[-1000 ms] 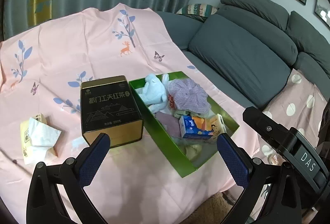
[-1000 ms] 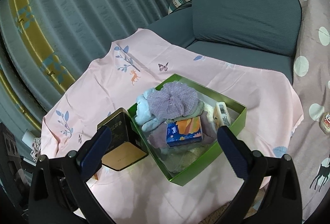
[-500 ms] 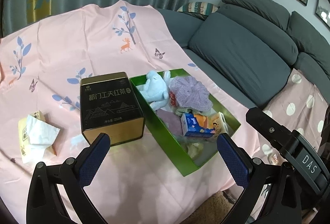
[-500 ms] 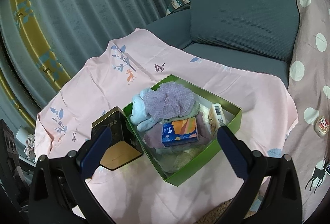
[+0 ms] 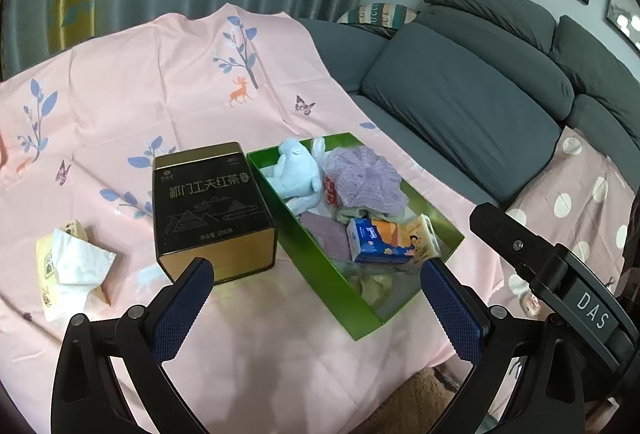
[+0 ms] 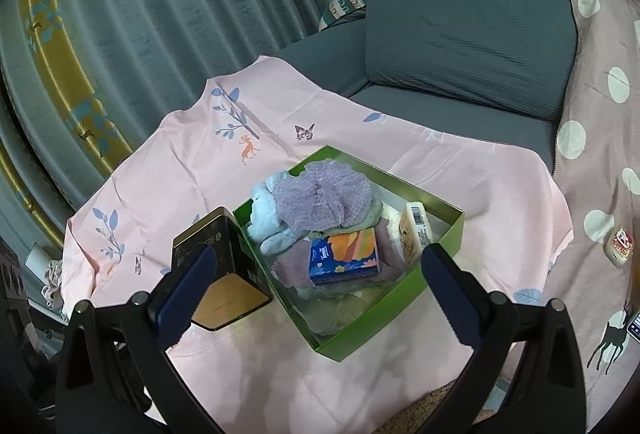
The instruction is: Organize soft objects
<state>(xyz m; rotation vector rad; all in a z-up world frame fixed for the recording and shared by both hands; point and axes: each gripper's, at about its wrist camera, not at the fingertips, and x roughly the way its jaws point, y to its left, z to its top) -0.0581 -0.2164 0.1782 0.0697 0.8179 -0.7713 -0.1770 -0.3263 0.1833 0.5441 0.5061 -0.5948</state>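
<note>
Soft things fill a green box (image 6: 436, 208) near the front edge of a pink printed cloth (image 5: 168, 82). Inside lie a pale blue plush toy (image 5: 298, 174), a lilac knitted piece (image 6: 320, 196) resting on top of it, folded mauve fabric (image 5: 324, 234), a blue and orange tissue pack (image 6: 345, 257) and a cream packet (image 6: 416, 234) leaning against the right wall. Touching the box's left wall stands a black and gold tea tin (image 5: 210, 210). Well to the left, alone on the cloth, lies an opened tissue pack (image 5: 68, 270) with white paper puffing out.

Your left gripper (image 5: 316, 310) hovers above the front of the cloth with its blue pads spread wide and nothing between them. Your right gripper (image 6: 320, 290) hangs over the box, equally wide and empty.

The loose pack looks like the only soft item outside the box. Pinch only the protruding paper and it may tear or pull free, leaving the pack behind. The box is heaped already, so another item could slide off the pile. A low sweep may knock the tin or drag the cloth.
</note>
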